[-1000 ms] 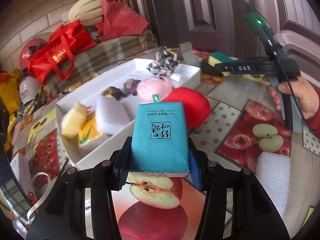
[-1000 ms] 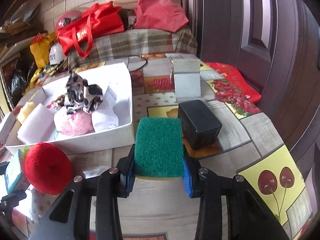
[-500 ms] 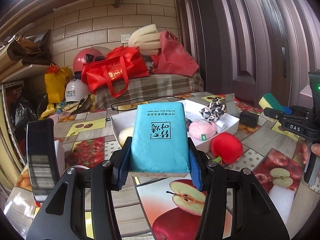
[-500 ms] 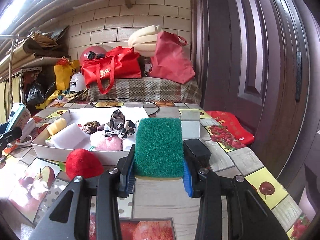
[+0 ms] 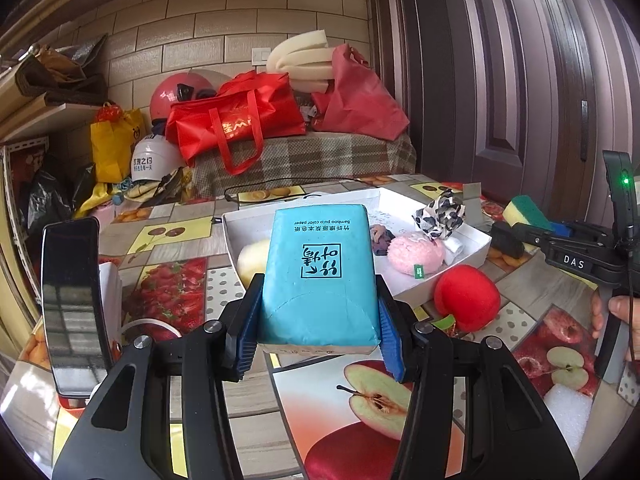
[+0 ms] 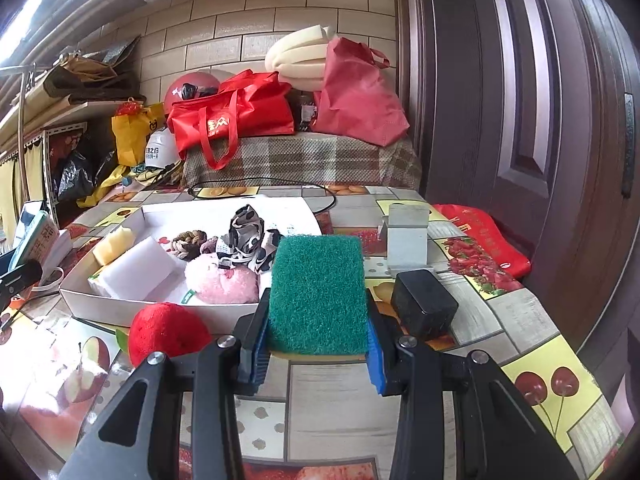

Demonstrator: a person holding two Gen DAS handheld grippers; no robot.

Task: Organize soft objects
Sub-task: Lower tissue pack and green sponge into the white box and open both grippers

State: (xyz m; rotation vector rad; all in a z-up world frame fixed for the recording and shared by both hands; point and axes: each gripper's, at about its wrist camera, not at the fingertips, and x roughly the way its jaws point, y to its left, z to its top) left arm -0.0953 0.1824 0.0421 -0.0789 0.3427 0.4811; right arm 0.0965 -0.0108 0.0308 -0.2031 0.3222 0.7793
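Note:
My left gripper (image 5: 318, 344) is shut on a teal tissue pack (image 5: 319, 276), held above the table in front of the white box (image 5: 476, 250). My right gripper (image 6: 316, 354) is shut on a green scouring sponge (image 6: 318, 294); it also shows at the right of the left wrist view (image 5: 524, 216). The white box (image 6: 100, 308) holds a pink puff (image 6: 224, 282), a white foam block (image 6: 136, 270), a yellow sponge (image 6: 114, 242), a black-and-white cloth (image 6: 248, 238) and a brown knot. A red plush apple (image 6: 168, 334) lies on the table against the box's near wall.
A black block (image 6: 424, 308) and a grey stand (image 6: 408, 238) sit on the table right of the box. A dark phone (image 5: 70, 308) stands at the left. A white foam piece (image 5: 568, 408) lies at the right. Red bags (image 6: 232, 120) sit behind on a plaid-covered surface.
Both grippers have tilted up and pulled back from the box, each still holding its object. The view went from looking down on the box to looking level across the table.

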